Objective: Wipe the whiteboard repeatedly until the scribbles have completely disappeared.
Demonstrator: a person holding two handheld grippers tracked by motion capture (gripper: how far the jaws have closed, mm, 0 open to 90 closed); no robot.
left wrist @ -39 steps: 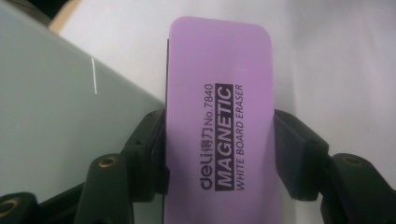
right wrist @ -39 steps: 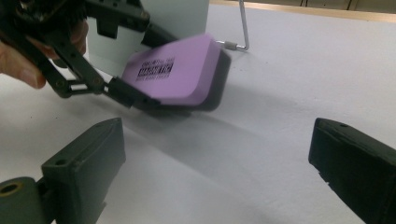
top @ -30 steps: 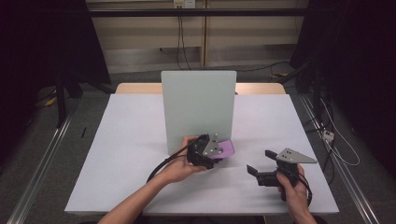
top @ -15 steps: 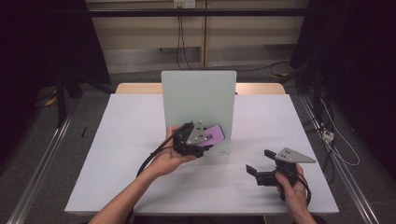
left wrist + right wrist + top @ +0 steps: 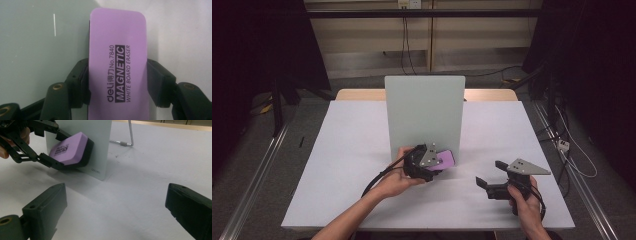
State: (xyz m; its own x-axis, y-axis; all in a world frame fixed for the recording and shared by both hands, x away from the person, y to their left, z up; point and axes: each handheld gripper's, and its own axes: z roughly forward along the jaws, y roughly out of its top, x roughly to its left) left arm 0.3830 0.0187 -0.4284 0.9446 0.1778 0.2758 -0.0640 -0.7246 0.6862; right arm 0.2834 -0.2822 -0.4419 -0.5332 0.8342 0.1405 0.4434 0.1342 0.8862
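1. Gripping the purple eraser across its width, the left gripper presses the eraser's dark felt side against the lower right part of the upright whiteboard, as the right gripper view shows.
2. Compared with a second ago, the left hand has swung the eraser leftward and back along the board's lower edge; half a second ago it sat slightly higher on the board than now.
3. Its clamp on the eraser looks the same across all three moments.
4. The right gripper rests low over the white table, well apart from the board, jaws spread wide with nothing between them.
5. That hand has kept its place throughout.
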